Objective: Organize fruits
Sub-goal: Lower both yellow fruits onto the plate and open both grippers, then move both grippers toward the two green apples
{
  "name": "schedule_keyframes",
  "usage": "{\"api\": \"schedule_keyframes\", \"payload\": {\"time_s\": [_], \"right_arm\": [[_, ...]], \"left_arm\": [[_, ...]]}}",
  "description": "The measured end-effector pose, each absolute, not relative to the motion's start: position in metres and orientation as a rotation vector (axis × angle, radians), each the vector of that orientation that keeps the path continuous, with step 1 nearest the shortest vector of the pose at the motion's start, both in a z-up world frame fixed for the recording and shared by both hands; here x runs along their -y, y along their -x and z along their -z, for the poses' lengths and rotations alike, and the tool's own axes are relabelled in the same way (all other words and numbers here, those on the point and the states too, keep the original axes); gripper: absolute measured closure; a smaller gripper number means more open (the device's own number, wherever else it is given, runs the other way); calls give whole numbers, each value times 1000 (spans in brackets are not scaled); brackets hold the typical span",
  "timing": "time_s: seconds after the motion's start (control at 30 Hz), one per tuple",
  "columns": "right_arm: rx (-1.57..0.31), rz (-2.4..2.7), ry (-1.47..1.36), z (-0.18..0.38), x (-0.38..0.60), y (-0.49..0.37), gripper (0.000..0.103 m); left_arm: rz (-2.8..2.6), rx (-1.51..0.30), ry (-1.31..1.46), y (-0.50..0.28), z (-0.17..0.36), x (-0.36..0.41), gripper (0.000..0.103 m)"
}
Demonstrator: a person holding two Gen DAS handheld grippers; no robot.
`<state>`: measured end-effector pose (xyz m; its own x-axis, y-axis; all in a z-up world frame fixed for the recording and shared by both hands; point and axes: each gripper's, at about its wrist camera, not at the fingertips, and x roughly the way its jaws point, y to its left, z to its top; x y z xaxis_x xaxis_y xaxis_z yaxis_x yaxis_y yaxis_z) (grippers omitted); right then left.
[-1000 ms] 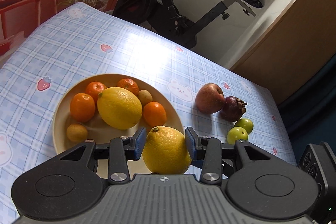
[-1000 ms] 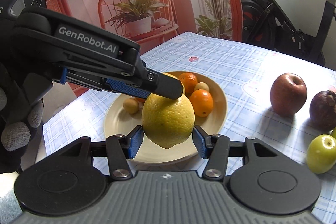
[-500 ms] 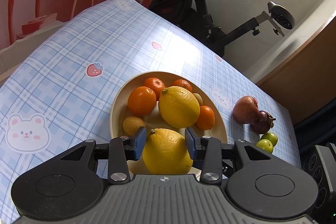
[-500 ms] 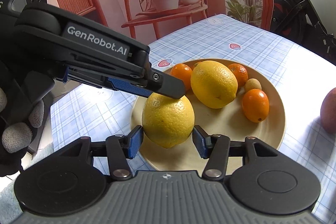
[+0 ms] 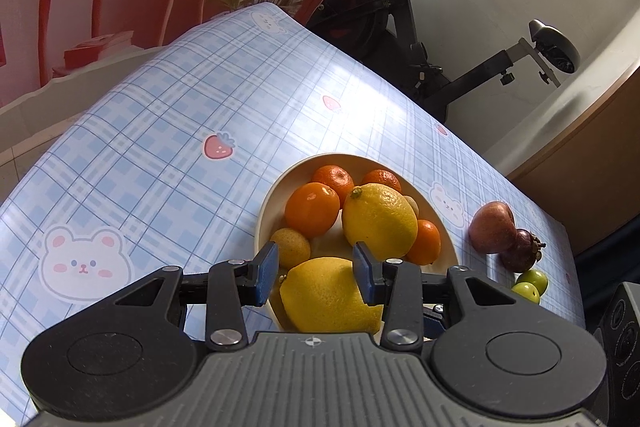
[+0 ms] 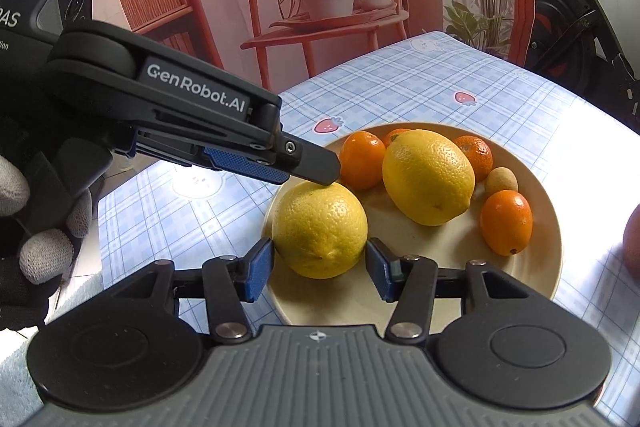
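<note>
A yellow lemon [image 5: 332, 295] sits low over the near left part of the beige plate [image 5: 262, 223], held from two sides. My left gripper [image 5: 314, 267] is shut on its upper part; in the right wrist view one of its fingers [image 6: 316, 167] lies on the lemon's top. My right gripper [image 6: 320, 265] is shut on the same lemon [image 6: 320, 231], blue pads against both flanks. In the plate [image 6: 440, 251] lie a second lemon [image 6: 428, 177], several small oranges [image 6: 506, 221] and small tan fruits. Whether the held lemon touches the plate I cannot tell.
A red apple [image 5: 490, 227], a dark mangosteen [image 5: 520, 255] and two small green fruits [image 5: 532, 281] lie on the blue checked cloth to the plate's right. A gloved hand [image 6: 44, 255] holds the left gripper. An exercise bike [image 5: 400, 27] stands past the table's far edge.
Both grippers have carried the lemon leftward and slightly down over the plate. The apple has slid almost out of the right wrist view. Neither gripper's jaws have changed.
</note>
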<state>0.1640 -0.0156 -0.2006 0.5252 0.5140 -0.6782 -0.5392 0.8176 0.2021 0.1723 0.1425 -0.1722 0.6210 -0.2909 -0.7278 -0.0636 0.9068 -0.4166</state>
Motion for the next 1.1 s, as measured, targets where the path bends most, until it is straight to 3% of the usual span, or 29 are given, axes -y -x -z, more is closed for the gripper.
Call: {"api": "schedule_keyframes", "payload": {"time_s": [0.43, 1.1], "right_arm": [[-690, -459, -33, 180, 84, -132, 49], [-554, -120, -78, 177, 240, -80, 49]], "left_arm": [[116, -840, 369, -172, 155, -124, 62], [343, -758, 146, -182, 140, 19, 62]]}}
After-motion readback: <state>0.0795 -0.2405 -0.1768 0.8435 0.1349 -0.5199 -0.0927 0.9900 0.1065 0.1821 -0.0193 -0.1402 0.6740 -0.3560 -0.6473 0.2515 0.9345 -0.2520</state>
